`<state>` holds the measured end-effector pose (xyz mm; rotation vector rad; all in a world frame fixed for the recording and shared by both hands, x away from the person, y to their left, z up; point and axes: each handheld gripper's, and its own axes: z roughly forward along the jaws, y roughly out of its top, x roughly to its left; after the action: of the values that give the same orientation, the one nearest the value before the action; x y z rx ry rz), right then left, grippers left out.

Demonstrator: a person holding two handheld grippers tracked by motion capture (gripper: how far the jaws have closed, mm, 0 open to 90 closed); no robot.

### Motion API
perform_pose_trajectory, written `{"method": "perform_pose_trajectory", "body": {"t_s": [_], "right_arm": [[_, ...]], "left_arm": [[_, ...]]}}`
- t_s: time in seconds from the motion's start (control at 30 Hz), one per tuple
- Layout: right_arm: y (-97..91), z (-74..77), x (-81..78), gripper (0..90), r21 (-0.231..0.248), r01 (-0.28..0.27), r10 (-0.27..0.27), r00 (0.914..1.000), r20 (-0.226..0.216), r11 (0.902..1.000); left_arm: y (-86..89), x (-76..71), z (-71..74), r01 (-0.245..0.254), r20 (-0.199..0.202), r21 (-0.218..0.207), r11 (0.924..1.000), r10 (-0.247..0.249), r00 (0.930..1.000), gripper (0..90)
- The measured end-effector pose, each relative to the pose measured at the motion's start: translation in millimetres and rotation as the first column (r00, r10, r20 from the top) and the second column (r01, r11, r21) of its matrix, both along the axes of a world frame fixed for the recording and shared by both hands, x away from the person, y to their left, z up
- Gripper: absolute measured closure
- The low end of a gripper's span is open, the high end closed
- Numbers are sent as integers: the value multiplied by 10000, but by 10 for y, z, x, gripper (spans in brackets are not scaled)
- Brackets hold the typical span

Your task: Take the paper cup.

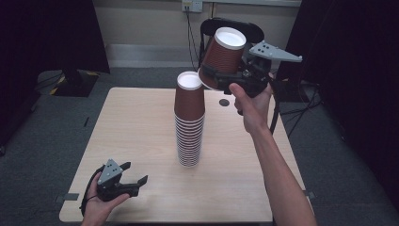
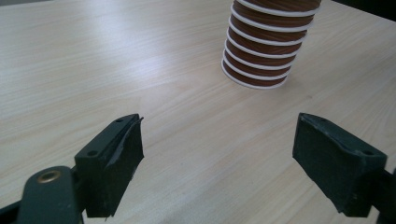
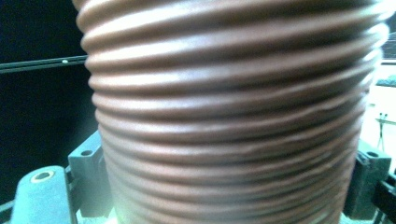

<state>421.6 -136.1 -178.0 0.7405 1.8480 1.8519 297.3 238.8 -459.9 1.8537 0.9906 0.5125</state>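
Cups dominate the high view: a tall stack of brown paper cups (image 1: pixel 189 125) stands upside down near the middle of the wooden counter (image 1: pixel 141 127), while the right tongs (image 1: pixel 217 75) grip a single ribbed brown cup (image 1: pixel 224 55), tilted and raised just right of the stack's top. The left tongs (image 1: pixel 133 173) rest open and empty at the counter's near left corner, well apart from the stack.

In the left gripper view, the left tongs (image 2: pixel 217 144) gape over bare wood, the stack (image 2: pixel 268 44) standing beyond them to the right.

In the right gripper view, the cup (image 3: pixel 233 116) sits clamped between both jaws.
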Motion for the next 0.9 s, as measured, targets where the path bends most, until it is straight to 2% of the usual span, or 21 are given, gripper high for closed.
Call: {"method": "perform_pose_trajectory", "body": {"t_s": [0.2,0.3,0.4,0.53,0.6,0.67,0.87,0.9], "right_arm": [[-169,-47,-39,135,-153,365,-367,9992,-130,9992],[-287,-80,-71,135,-22,671,-671,9976,-179,9977],[-337,-131,-78,135,-187,849,-854,9959,-293,9962],[-451,-295,-107,135,-374,1029,-1048,9931,-531,9940],[-480,-347,-114,135,-435,1084,-1110,9917,-646,9932],[-513,-408,-122,135,-535,1097,-1135,9907,-747,9925],[-597,-611,-137,135,-669,1213,-1283,9854,-1122,9904],[-609,-646,-142,136,-660,1211,-1283,9847,-1181,9904]], "left_arm": [[-7,-4,-1,78,30,105,9999,-78,10000,159],[-9,-8,1,54,85,-11,10000,-54,9999,159],[-12,-5,-5,17,152,-8,10000,-16,9999,159],[-15,-7,-8,35,392,-70,10000,-32,9992,161],[-24,0,-5,81,332,-38,10000,-80,9994,160],[-42,2,6,126,517,-13,9999,-125,9986,160],[-83,-3,6,398,648,101,9992,-404,9971,165],[-85,-9,7,330,635,44,9994,-333,9974,165]]}}
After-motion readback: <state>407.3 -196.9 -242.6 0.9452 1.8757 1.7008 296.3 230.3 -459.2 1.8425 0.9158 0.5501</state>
